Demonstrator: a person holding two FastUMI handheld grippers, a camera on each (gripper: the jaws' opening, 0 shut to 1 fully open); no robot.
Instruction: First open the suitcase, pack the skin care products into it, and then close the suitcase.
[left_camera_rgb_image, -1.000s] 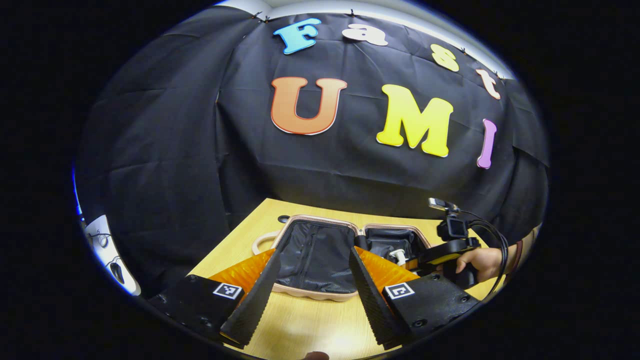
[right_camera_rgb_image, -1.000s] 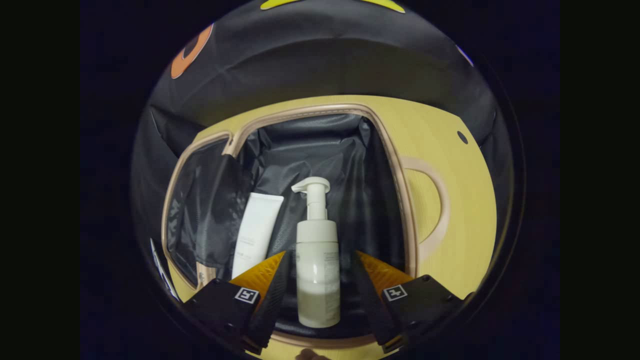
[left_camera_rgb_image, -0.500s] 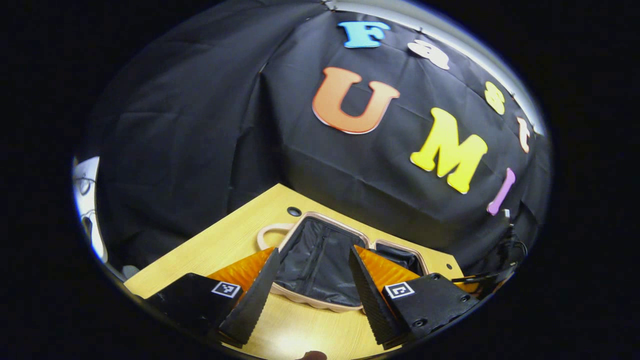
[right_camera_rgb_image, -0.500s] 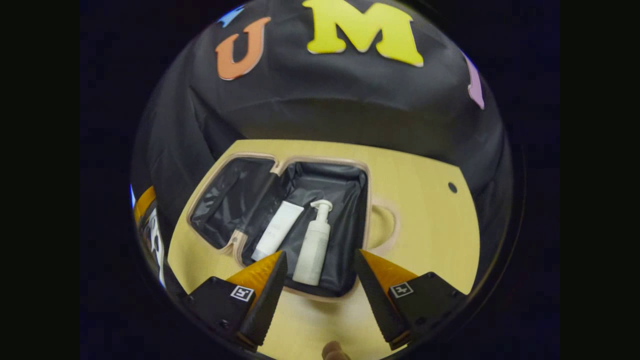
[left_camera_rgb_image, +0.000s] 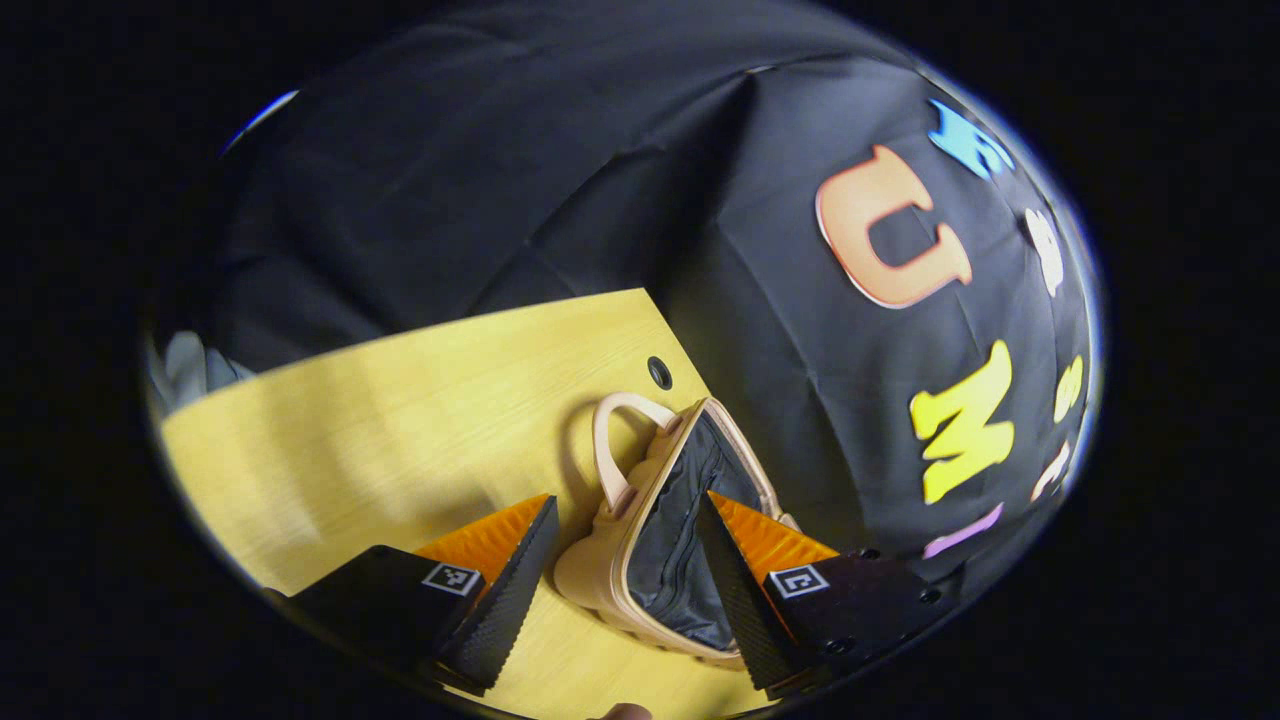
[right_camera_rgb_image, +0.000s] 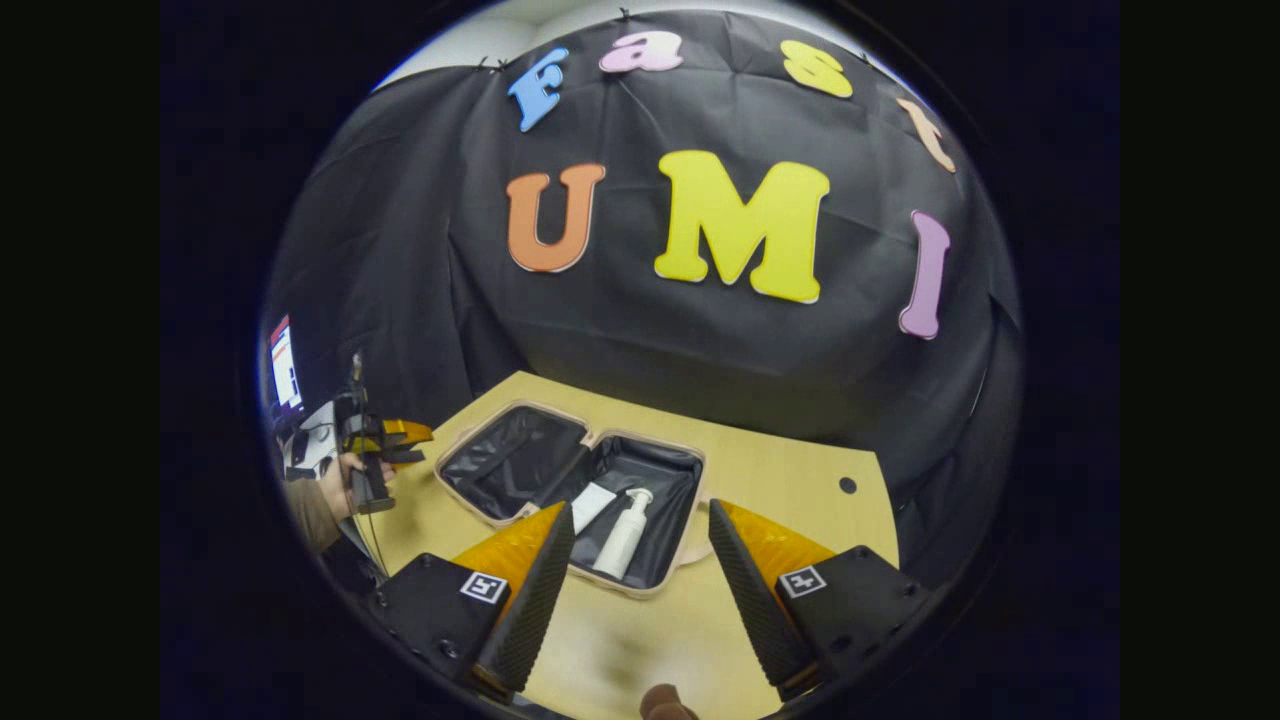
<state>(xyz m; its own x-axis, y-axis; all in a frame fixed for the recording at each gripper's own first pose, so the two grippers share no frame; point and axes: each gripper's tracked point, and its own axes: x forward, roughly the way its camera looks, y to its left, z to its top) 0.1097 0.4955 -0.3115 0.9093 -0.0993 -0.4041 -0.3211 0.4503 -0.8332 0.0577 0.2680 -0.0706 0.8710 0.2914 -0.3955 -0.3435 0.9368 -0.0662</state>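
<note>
The beige suitcase (right_camera_rgb_image: 683, 462) lies open on the wooden table (right_camera_rgb_image: 790, 480), both black-lined halves flat. In its right half lie a white pump bottle (right_camera_rgb_image: 622, 540) and a white tube (right_camera_rgb_image: 594, 503) side by side. My right gripper (right_camera_rgb_image: 635, 590) hovers open above the table's near side, back from the suitcase, with nothing in it. The left gripper (right_camera_rgb_image: 412, 446) is held in a hand (right_camera_rgb_image: 335, 485) off the suitcase's left end. In the left gripper view, my left gripper (left_camera_rgb_image: 625, 570) is open, and the suitcase's left half (left_camera_rgb_image: 680, 520) with its handle (left_camera_rgb_image: 615, 440) shows between the fingers.
A round hole (right_camera_rgb_image: 848, 485) sits near the table's far right corner; another hole (left_camera_rgb_image: 659, 372) lies by the handle in the left gripper view. A lit screen (right_camera_rgb_image: 283, 365) stands off the table to the left. Bare tabletop (left_camera_rgb_image: 400, 420) stretches left of the suitcase.
My right gripper has drawn back and up from the suitcase, leaving the pump bottle lying inside. My left gripper has swung round to the suitcase's left end and tilted.
</note>
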